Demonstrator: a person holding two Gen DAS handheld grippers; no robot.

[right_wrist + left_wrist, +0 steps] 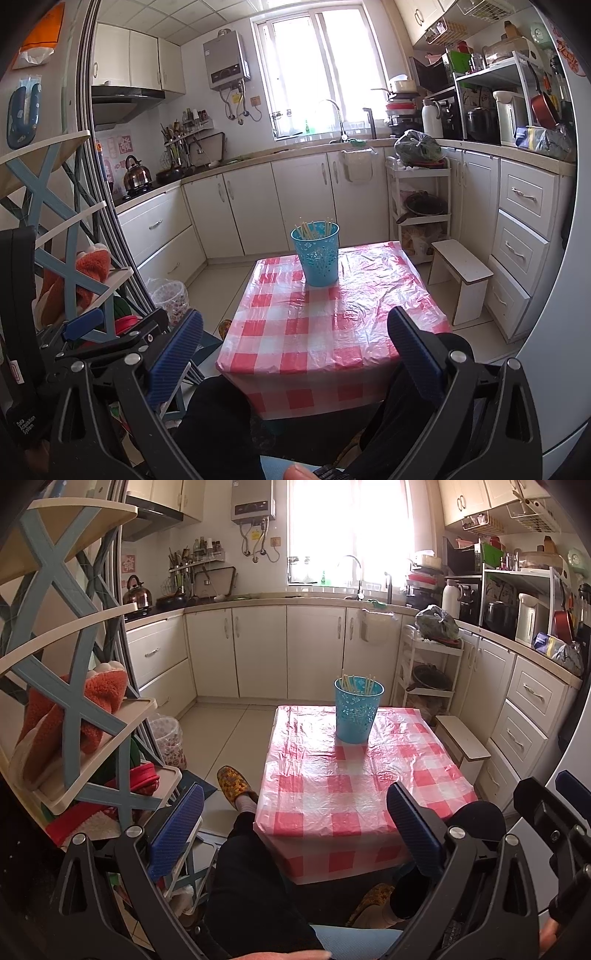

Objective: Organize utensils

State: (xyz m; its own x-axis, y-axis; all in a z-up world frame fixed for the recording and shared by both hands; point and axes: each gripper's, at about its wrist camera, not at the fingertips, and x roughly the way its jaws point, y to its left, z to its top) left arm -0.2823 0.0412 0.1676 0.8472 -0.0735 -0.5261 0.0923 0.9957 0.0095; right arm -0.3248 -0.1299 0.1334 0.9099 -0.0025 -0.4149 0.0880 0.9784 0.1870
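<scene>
A blue perforated cup stands upright at the far end of a low table with a red-and-white checked cloth. Several pale chopsticks stand inside it. The cup and chopsticks also show in the right wrist view, on the same table. My left gripper is open and empty, held above my lap short of the table's near edge. My right gripper is open and empty too, at the near edge. The right gripper's fingers show at the left wrist view's right edge.
A blue-and-cream shelf rack with orange slippers stands close on the left. A small white stool sits right of the table. A lined waste bin is on the floor at left. Cabinets line the back and right walls. My knees are under the table's near edge.
</scene>
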